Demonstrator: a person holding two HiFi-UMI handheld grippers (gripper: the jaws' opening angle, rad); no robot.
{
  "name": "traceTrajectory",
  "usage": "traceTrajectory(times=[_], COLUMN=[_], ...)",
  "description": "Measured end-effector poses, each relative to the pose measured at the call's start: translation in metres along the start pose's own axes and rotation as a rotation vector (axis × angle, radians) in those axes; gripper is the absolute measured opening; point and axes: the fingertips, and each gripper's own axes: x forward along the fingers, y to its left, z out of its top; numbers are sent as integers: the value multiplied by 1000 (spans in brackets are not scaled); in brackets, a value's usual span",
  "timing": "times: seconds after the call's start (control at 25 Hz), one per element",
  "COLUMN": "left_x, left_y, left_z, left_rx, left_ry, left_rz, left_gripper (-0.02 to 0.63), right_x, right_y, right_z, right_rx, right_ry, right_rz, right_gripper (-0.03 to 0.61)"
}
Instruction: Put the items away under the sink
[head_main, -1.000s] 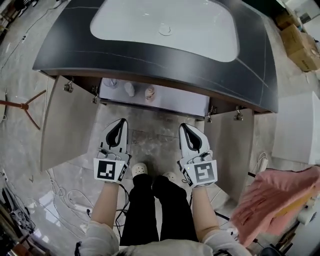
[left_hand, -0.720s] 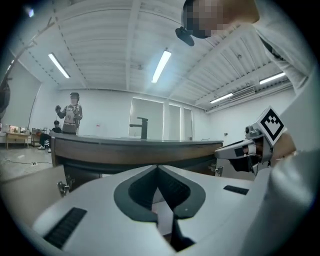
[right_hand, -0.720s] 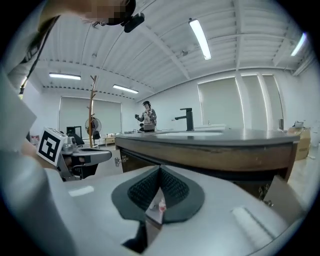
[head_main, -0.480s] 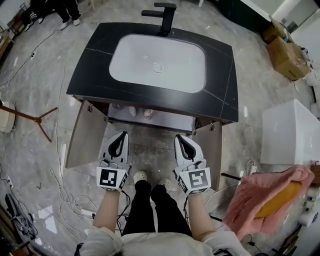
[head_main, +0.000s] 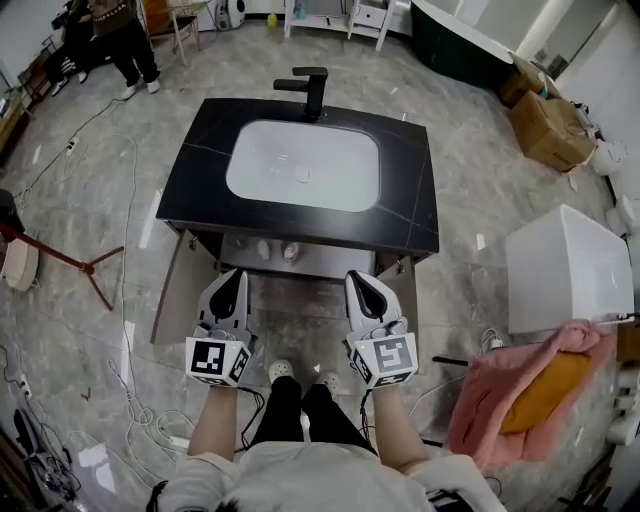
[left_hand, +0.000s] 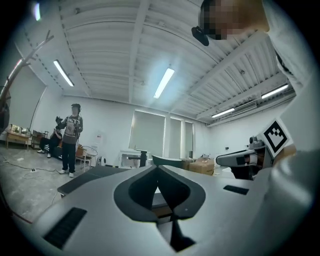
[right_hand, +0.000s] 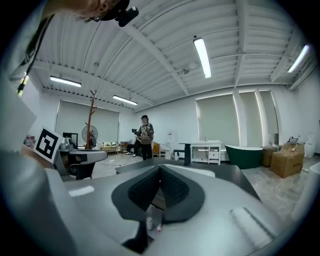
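A black vanity top (head_main: 200, 190) carries a white basin (head_main: 300, 165) and a black tap (head_main: 308, 88). Below it the cabinet stands with both doors swung out, the left door (head_main: 172, 290) and the right door (head_main: 405, 300). Two small pale bottles (head_main: 263, 249) (head_main: 290, 253) stand inside on its shelf. My left gripper (head_main: 237, 272) (left_hand: 159, 167) and right gripper (head_main: 357, 275) (right_hand: 160, 167) are held level side by side in front of the cabinet, above the floor. Both are shut with nothing between the jaws.
A pink cloth (head_main: 510, 390) is draped over something at the right, next to a white block (head_main: 565, 270). Cardboard boxes (head_main: 545, 125) lie at the far right. A coat stand's foot (head_main: 60, 255) and cables (head_main: 130, 400) lie on the floor at left. A person (head_main: 115, 35) stands at the far left.
Both grippers and the camera have risen, so the vanity now appears smaller and farther below. The jaws stayed shut and empty.
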Motion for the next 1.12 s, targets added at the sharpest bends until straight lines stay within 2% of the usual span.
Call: traceTrajectory(times=[0.32, 0.56, 0.92, 1.12], left_x=[-17, -26, -40, -44], left_y=[-9, -12, -16, -20], left_z=[61, 104, 143, 154], left_rx=[66, 54, 86, 76], left_ry=[-22, -71, -129, -154], left_rz=[-8, -5, -3, 1], left_gripper=[8, 8, 8, 8], right_x=[-21, -31, -47, -59], right_y=[3, 6, 9, 5], right_z=[54, 92, 130, 140], right_rx=[-25, -44, -54, -57], right_ry=[-44, -106, -175, -196], right_rz=[-14, -13, -30, -49], right_gripper=[11, 11, 11, 11])
